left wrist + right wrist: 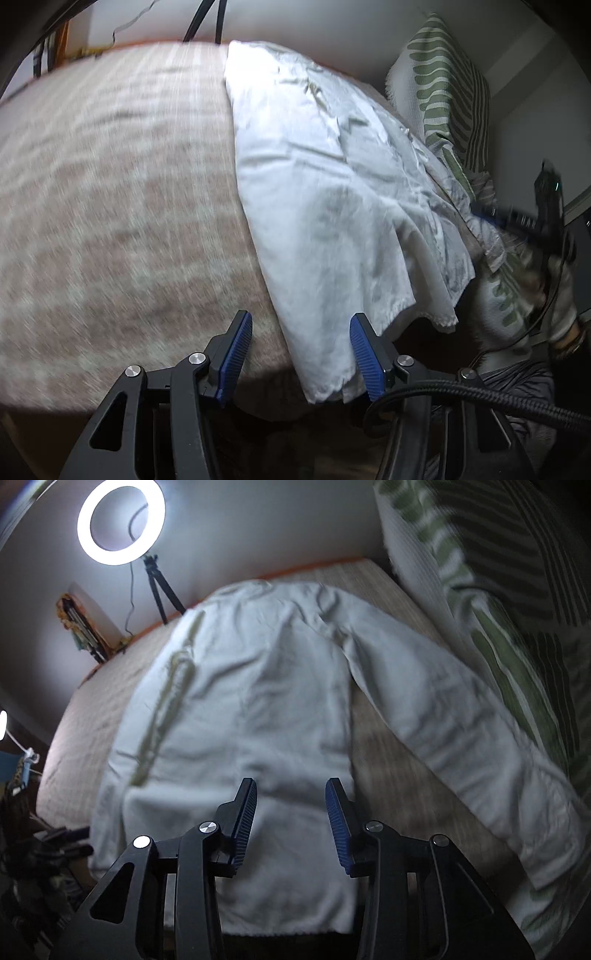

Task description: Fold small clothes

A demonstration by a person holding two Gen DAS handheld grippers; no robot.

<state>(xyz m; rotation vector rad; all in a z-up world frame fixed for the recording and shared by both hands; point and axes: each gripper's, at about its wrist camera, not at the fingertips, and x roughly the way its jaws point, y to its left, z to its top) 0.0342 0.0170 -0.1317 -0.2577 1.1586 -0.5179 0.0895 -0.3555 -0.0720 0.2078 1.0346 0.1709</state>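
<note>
shirt (258,709), white, creased, one sleeve outspread

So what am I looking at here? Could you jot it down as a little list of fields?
Setting: bed with a pinkish checked cover
Garment: white long-sleeved top, spread flat, one sleeve lying out towards the pillow
Beside it: green-and-white patterned pillow
Left gripper: fingers apart, over the top's near hem, gripping nothing
Right gripper: fingers apart above the top's body, gripping nothing
Lighting: ring light on a tripod by the wall
Folding: partly folded on one side
</note>
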